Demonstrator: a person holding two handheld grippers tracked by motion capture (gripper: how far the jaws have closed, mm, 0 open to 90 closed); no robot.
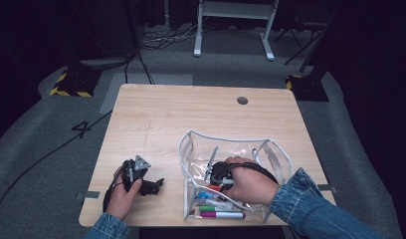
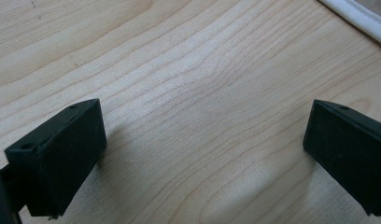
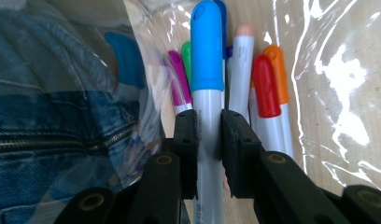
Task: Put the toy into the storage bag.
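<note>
Nearest your lens, the right tool (image 3: pixel 208 140) has its two black jaws closed tight on the white barrel of a blue-capped marker (image 3: pixel 207 51), the pads pressing it from both sides just below the cap. That marker points away from you, down into the clear plastic pouch (image 1: pixel 191 142), which stands open on the near right part of the table (image 1: pixel 156 109). Beyond the held marker, other markers lie together on the pouch floor: a red-capped one (image 3: pixel 265 86) and an orange-capped one (image 3: pixel 278 70) to its right, a green-capped one (image 3: pixel 186 58) and a purple-capped one (image 3: pixel 178 74) to its left. From above, your right hand (image 1: pixel 248 181) is well inside the pouch mouth.

Your left tool (image 2: pixel 202 154) sits on the near left of the table, jaws wide apart with bare wood between them, holding nothing, well apart from the pouch.

You look to be in the placing step, with this marker going in among the rest. Next you need to lower it until it rests beside the others, then spread the jaws and draw back without snagging the pouch wall
</note>
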